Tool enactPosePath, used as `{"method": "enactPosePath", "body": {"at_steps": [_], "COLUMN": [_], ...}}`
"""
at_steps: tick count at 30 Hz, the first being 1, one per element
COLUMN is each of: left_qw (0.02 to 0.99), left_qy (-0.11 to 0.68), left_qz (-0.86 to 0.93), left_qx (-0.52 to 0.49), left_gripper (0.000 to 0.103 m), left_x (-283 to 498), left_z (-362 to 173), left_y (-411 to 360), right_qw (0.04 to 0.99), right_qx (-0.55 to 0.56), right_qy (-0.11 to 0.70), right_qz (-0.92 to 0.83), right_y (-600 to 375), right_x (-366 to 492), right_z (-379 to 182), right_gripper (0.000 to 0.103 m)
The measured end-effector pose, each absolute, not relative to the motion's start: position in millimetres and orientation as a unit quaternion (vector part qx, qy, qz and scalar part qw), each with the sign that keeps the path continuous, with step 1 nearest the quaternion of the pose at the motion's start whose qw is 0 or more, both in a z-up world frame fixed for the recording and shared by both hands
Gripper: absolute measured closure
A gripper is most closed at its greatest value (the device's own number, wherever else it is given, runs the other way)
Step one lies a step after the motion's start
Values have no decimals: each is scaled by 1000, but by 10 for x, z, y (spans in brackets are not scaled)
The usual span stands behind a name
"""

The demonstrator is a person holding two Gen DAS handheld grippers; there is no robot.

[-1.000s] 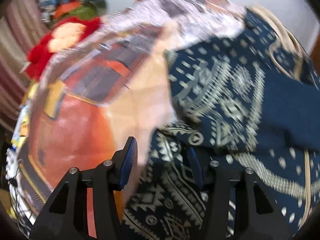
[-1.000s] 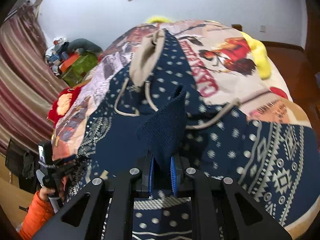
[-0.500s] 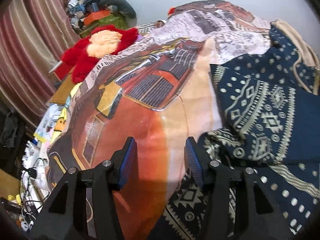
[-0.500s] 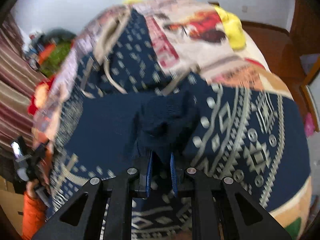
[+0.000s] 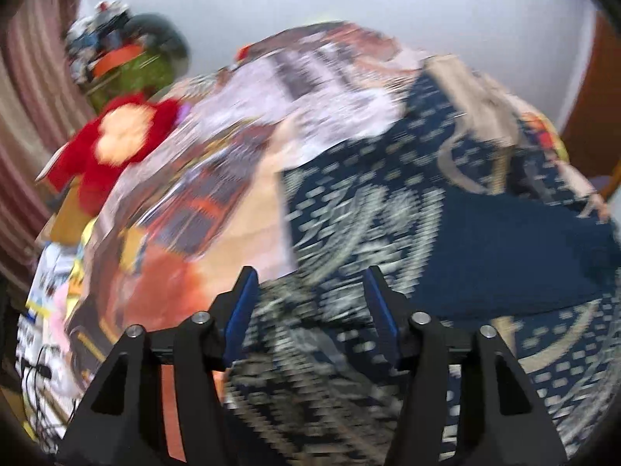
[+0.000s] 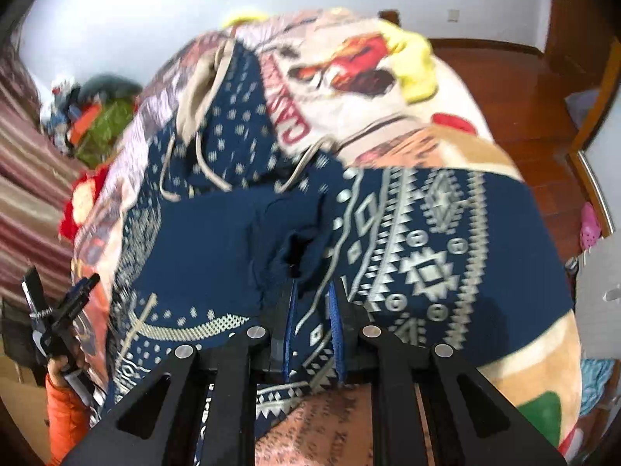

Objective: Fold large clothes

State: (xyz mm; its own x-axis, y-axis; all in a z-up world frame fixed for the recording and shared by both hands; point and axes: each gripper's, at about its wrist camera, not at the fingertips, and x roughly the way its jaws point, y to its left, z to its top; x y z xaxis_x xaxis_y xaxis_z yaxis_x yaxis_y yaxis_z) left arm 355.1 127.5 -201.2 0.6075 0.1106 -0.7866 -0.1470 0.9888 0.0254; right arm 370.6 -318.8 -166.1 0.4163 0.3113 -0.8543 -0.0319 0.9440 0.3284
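A large navy hoodie (image 6: 427,240) with cream patterns and beige drawstrings lies spread on a bed with a printed blanket (image 6: 349,77). My right gripper (image 6: 312,295) has narrow jaws with a dark navy fold of the hoodie bunched just ahead of them; the fold seems to sit free of the blue pads. My left gripper (image 5: 310,291) is open and empty above the hoodie's (image 5: 407,213) patterned left edge. The left gripper also shows at the left in the right wrist view (image 6: 58,318), held by a hand in an orange sleeve.
A red plush toy (image 5: 116,147) lies at the bed's left side near a striped curtain (image 5: 27,124). A yellow plush (image 6: 411,62) lies at the bed's far right. A clutter pile (image 5: 124,58) sits in the back corner. A wooden floor (image 6: 524,89) is to the right.
My right gripper has lowered the sleeve fold onto the hoodie's body and its jaws have opened slightly. My left gripper stays open and has swung right over the hoodie's edge.
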Motion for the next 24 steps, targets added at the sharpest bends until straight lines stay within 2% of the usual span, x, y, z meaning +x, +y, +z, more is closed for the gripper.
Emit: {"method": "enactPosePath", "body": {"at_steps": [3,9,16,21,24], "left_qw": [902,890,847,814,812], "left_qy": [430,448,517,570,572], "left_qz": [28,-86,-124,-113,-111], "left_qx": [-7,2,-6,-6,-6], "left_gripper": [36,29,29,29,29], "left_x": [3632,3821,4121,4273,4293], "left_z": [-1798,-1615,-2012,-2397,-2446], "left_y": [910,105,-535,-745,-783], "right_qw": [841,832,786,759,747], "right_qx": [170,240,339,398,416], "right_qy": [505,498,516,515,519], "right_qz": [92,52,17,5,-1], "right_y": [-3433,-4018,-4790,-5160,-5275], "right_x": [3578,3349,3062,2987,3055], "right_z": [-1533,-1526,-1902,-2129,-2273], "right_gripper": [90,90,90,90,90]}}
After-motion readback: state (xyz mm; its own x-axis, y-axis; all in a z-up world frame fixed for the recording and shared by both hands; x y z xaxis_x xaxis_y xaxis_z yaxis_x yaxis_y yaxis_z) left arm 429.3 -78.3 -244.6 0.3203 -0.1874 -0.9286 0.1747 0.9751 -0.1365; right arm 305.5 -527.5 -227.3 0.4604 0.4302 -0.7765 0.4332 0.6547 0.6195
